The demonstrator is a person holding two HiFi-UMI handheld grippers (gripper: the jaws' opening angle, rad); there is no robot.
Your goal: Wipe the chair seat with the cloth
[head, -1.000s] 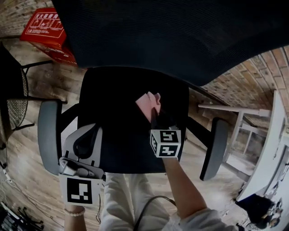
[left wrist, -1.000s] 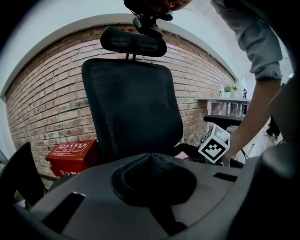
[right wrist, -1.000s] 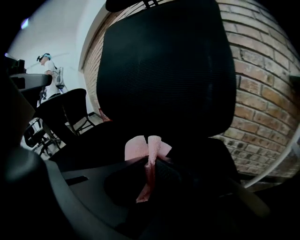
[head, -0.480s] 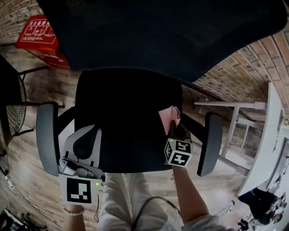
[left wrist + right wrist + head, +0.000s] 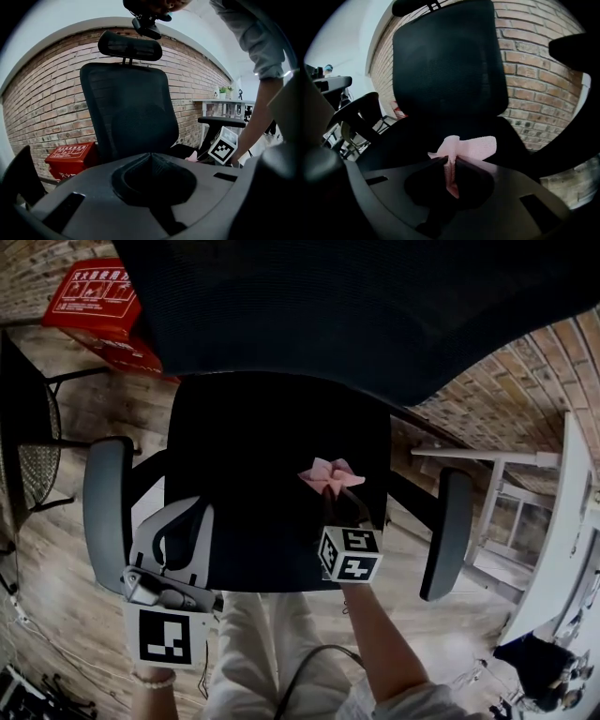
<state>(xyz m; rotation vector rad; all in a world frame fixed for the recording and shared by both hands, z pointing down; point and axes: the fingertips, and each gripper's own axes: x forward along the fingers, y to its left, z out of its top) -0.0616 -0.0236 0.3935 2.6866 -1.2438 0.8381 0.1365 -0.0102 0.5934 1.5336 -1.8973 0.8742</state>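
The black chair seat (image 5: pixel 253 456) fills the middle of the head view, under the tall mesh backrest (image 5: pixel 375 306). A pink cloth (image 5: pixel 330 474) lies bunched on the seat's right half, and my right gripper (image 5: pixel 336 493) is shut on it from the front edge. In the right gripper view a fold of the cloth (image 5: pixel 464 146) is pinched between the jaws of my right gripper (image 5: pixel 450 161), over the seat (image 5: pixel 412 136). My left gripper (image 5: pixel 178 531) hovers at the seat's front left corner, beside the left armrest (image 5: pixel 101 512). In its own view my left gripper (image 5: pixel 150 157) is shut with nothing in it.
A second armrest (image 5: pixel 445 531) flanks the seat on the right. A red box (image 5: pixel 94 301) sits on the wooden floor at the back left, and a black wire chair (image 5: pixel 28 446) stands at the left. A white table (image 5: pixel 562 549) and a brick wall lie to the right.
My right gripper dragged the cloth across the seat to its right edge, then back toward the middle. The left gripper stayed at the front left corner.
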